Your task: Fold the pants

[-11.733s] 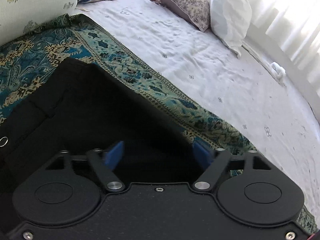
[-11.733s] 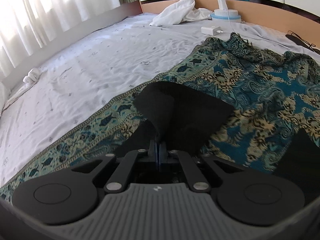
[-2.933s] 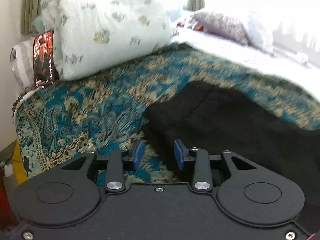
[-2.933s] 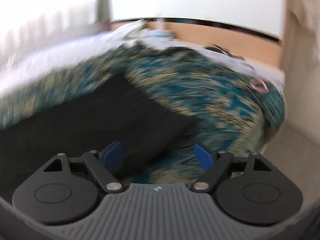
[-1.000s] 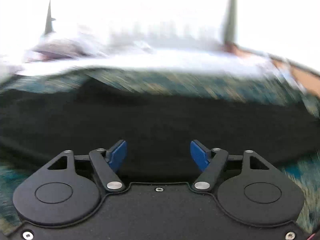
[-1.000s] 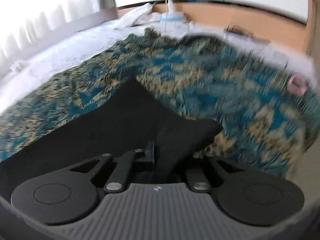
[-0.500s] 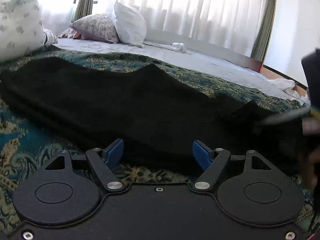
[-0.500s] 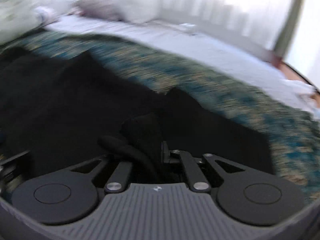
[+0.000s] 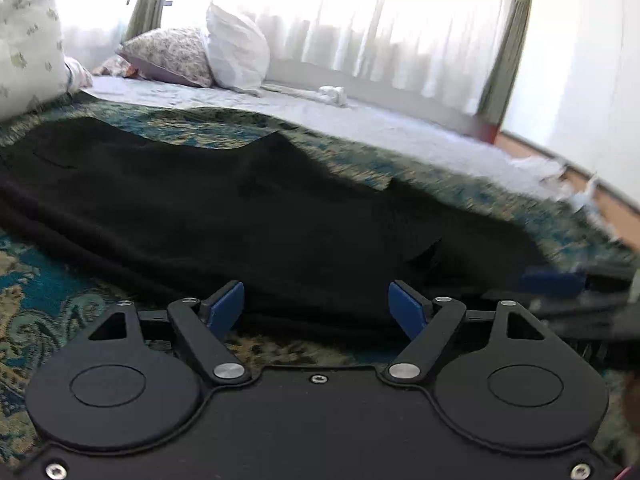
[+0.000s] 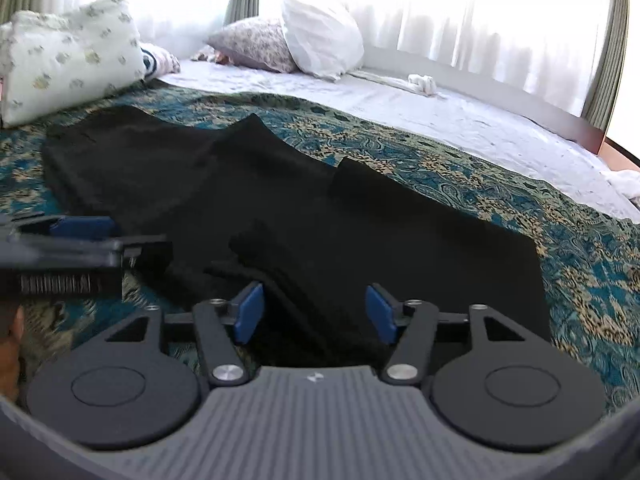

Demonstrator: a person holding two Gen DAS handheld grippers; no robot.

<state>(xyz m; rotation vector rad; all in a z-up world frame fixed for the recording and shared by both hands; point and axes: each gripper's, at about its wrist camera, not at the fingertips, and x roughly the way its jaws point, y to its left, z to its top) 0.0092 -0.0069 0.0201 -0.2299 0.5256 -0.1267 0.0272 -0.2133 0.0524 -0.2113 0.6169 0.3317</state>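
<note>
On the bed, which filled most of the room in view, a white sheet covered the half toward the curtained window. A teal and gold patterned throw lay over the nearer half of the bed. The black pants lay stretched out lengthwise on that throw, flat for the most part, with one pointed fold raised along their far edge and a small bunched ridge of cloth at their near edge. Beyond the pants, at the head of the bed, stood a pale floral pillow, and further toward the window a grey patterned pillow with a plain white pillow leaning against it. A small knotted white cloth lay on the sheet near the window side.

The right gripper was at the near edge of the pants, over the bunched ridge. Its jaws had just been opening and stood wide apart; black cloth lay between the blue pads, but the pads did not press on it. The left gripper was at the near edge of the pants as well, further toward the floral pillow. Its jaws had also been opening slightly and stood wide, with the pants' hem lying low between them and untouched by either pad. In the right wrist view the left gripper appeared side-on at the left margin, just beside the pants, with part of a hand behind it.
</note>
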